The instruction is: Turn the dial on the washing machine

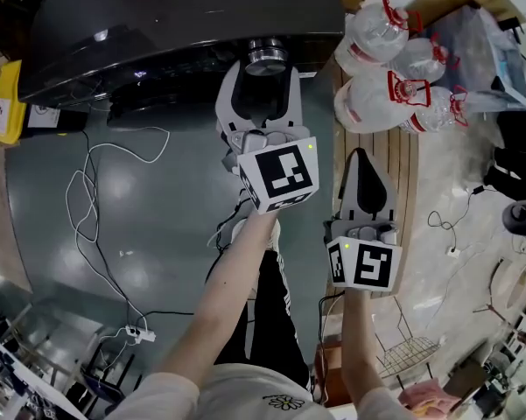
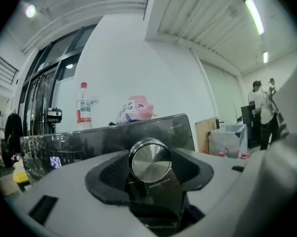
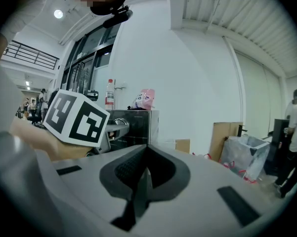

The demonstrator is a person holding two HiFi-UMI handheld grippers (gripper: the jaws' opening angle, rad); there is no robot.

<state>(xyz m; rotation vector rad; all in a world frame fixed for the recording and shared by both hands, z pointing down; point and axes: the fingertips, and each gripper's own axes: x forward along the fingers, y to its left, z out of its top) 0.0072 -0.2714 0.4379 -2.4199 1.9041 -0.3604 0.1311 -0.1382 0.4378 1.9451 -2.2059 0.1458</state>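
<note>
The washing machine [image 1: 157, 24] is dark, with a glossy top and a black control panel [image 2: 89, 142]. Its round brushed-metal dial [image 1: 267, 58] [image 2: 149, 161] sticks out of the front. My left gripper [image 1: 264, 65] [image 2: 150, 172] reaches straight onto the dial, and its dark pads [image 2: 108, 174] press on both sides of it. My right gripper [image 1: 364, 157] [image 3: 147, 174] hangs to the right, further back from the machine, jaws shut together with nothing between them. The right gripper view shows the left gripper's marker cube [image 3: 76, 117] beside the machine.
Several large clear water jugs [image 1: 394, 68] with red handles stand on a wooden pallet [image 1: 403, 160] right of the machine. White cables [image 1: 87, 199] and a power strip [image 1: 140, 332] lie on the grey floor. A bottle [image 2: 83, 105] and a pink bag [image 2: 136, 110] sit atop the machine.
</note>
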